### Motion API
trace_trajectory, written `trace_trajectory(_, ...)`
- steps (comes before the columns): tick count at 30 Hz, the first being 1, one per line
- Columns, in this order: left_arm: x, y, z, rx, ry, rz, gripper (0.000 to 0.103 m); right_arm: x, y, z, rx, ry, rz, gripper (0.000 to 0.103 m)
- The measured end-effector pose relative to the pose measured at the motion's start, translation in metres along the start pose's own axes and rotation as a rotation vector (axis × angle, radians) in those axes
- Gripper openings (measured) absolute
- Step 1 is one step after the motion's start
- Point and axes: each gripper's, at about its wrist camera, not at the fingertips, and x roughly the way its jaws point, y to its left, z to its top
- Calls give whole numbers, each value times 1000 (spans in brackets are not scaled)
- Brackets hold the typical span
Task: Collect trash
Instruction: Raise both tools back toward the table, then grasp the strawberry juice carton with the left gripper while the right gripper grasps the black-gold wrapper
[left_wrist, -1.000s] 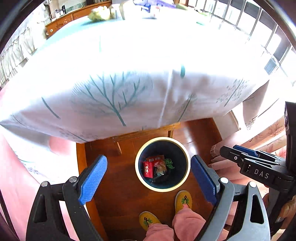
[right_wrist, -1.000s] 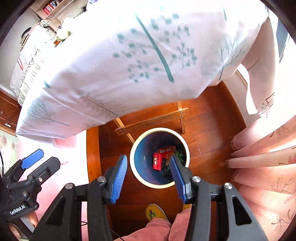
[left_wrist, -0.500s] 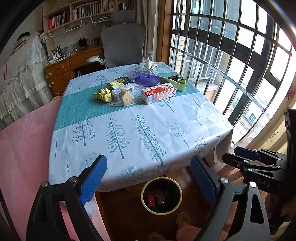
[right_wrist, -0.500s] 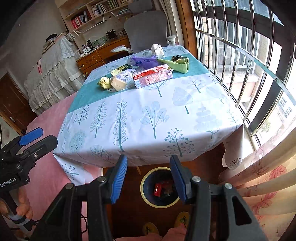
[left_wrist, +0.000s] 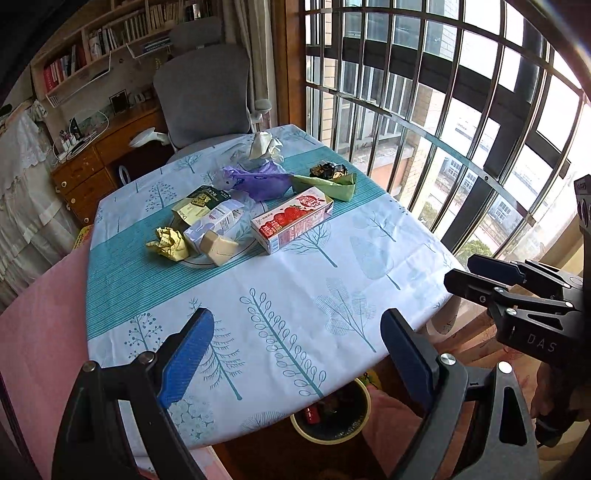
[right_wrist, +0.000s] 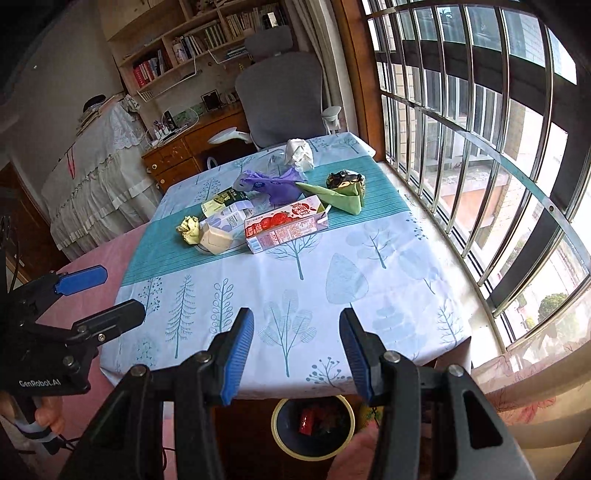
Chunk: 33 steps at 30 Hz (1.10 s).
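The left gripper (left_wrist: 297, 356) has its blue fingers (left_wrist: 186, 356) spread wide with nothing between them. The right gripper (right_wrist: 297, 354) has its fingers (right_wrist: 238, 354) about half open, and they hold nothing too. Both hang over the near edge of the bench (left_wrist: 332, 295), pointing down at it.

A second ago both grippers were low, looking straight into the trash bin (right_wrist: 314, 424) on the floor. Now they have come up, and the whole bench top shows again. So I think one drop is done and it is time to fetch the next piece.

The bin stands on the floor just under the near edge of the bench, with a red wrapper and other bits inside.

The rest of the trash sits far across the bench: a strawberry milk carton (left_wrist: 291, 223), a small pale carton (left_wrist: 214, 230), a crumpled yellow paper (left_wrist: 168, 243), a green snack packet (left_wrist: 197, 206), a purple plastic bag (left_wrist: 258, 181), a green folded paper with dark wrappers (left_wrist: 332, 181), and a crumpled white tissue (left_wrist: 264, 146).

The milk carton is nearest, so it may be the easy one to grab next.
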Motion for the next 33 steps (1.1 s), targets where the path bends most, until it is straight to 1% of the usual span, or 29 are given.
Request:
trace_trajectory(3, 42, 2, 33, 26, 44, 27, 90, 33, -22, 31, 19, 30, 12, 49)
trace_trajectory(5, 74, 2, 55, 48, 84, 28, 90, 54, -37, 53, 23, 43, 21, 49)
trace_trajectory(8, 122, -3, 86, 97, 138, 51, 90, 85, -60, 86, 29, 70, 30, 49)
trace_trajectory(11, 171, -10, 114, 139, 197, 53, 90, 118, -80, 116, 30, 104, 48, 49)
trace_trajectory(15, 224, -15, 140, 166, 264, 54, 90, 158, -106, 143, 31, 159, 72, 49)
trace_trajectory(19, 265, -16, 150, 165, 346, 34, 90, 188, -127, 160, 83, 205, 114, 49)
trace_trajectory(22, 285, -19, 150, 159, 400, 8, 90, 204, -133, 172, 98, 221, 136, 49)
trace_trajectory(23, 290, -19, 148, 152, 417, -2, 90, 209, -134, 176, 100, 225, 141, 51)
trace_trajectory(24, 294, -20, 147, 143, 430, -7, 86, 215, -134, 181, 103, 230, 148, 56)
trace_trajectory(25, 297, -20, 147, 135, 433, -5, 80, 220, -134, 185, 105, 234, 154, 58)
trace_trajectory(26, 298, -20, 147, 121, 432, -4, 78, 226, -133, 189, 107, 238, 161, 60)
trace_trajectory(27, 297, -20, 147, 103, 428, -5, 72, 233, -132, 193, 105, 245, 168, 60)
trace_trajectory(28, 296, -19, 148, 81, 425, -7, 63, 241, -130, 197, 100, 251, 170, 60)
trace_trajectory(30, 293, -17, 147, 20, 436, -5, 58, 256, -126, 203, 87, 273, 172, 60)
trace_trajectory(33, 279, -10, 138, -63, 427, -7, 57, 282, -120, 207, 85, 323, 167, 60)
